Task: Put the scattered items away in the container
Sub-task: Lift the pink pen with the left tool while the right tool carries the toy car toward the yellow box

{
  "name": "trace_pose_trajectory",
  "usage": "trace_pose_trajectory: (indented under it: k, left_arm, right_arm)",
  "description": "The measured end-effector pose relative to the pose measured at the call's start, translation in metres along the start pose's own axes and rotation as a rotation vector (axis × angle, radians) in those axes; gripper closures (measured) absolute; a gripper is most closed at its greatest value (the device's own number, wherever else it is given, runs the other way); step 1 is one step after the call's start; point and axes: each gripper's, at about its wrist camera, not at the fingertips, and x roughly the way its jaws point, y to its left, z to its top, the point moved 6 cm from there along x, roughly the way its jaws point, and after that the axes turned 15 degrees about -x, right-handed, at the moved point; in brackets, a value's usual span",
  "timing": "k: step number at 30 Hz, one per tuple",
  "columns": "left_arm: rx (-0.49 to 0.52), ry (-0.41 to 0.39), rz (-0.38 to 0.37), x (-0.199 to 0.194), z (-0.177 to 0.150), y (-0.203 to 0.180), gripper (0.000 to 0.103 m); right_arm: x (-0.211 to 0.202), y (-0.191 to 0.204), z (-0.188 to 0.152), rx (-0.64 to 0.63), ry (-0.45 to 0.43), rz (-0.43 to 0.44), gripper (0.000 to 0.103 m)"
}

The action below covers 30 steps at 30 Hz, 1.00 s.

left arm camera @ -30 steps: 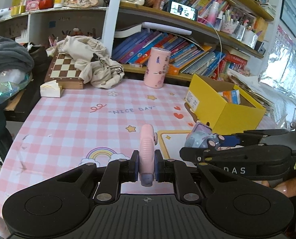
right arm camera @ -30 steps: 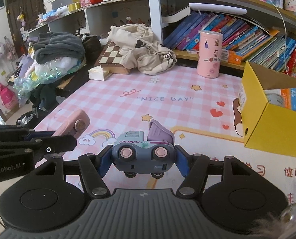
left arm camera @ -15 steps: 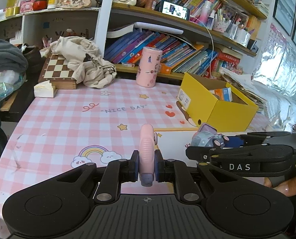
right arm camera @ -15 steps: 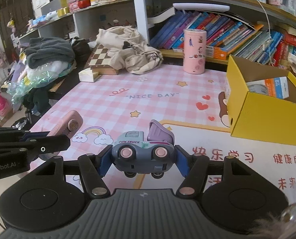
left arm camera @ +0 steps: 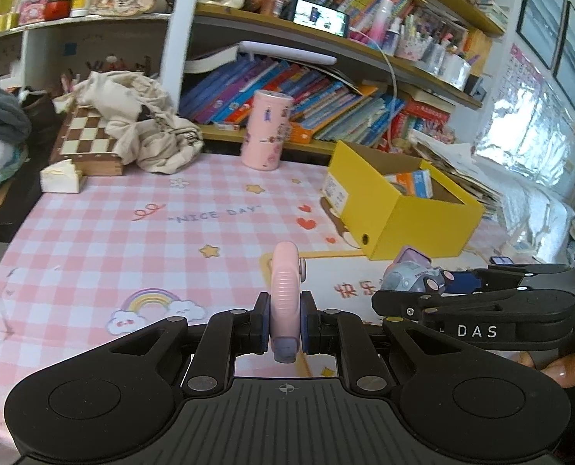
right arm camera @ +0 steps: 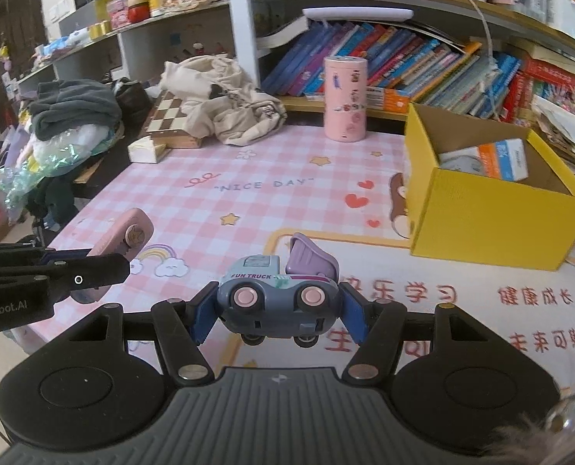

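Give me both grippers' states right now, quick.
Left gripper: shut on the flat pink gadget, held edge-on.
Right gripper: shut on the toy truck, clear of the mat.

Right tool (right arm camera: pixel 278 312) clamped the grey-blue toy truck (right arm camera: pixel 277 302) by its sides, lifted above the pink checked table (right arm camera: pixel 248 193). Left tool (right arm camera: pixel 55 277) at left edge gripped a flat pink item (right arm camera: pixel 130 234). Open yellow box (right arm camera: pixel 492 213) sat ahead right, small cartons (right arm camera: pixel 488 159) inside.
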Motion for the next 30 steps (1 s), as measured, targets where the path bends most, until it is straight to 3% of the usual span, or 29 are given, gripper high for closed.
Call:
trace_pose_trajectory:
  k: [30]
  left_arm:
    - [0.088,0.078,-0.093,0.042,-0.014,-0.074,0.090]
  right_arm:
    - [-0.029,-0.079,-0.037,0.120,0.024,-0.110,0.041]
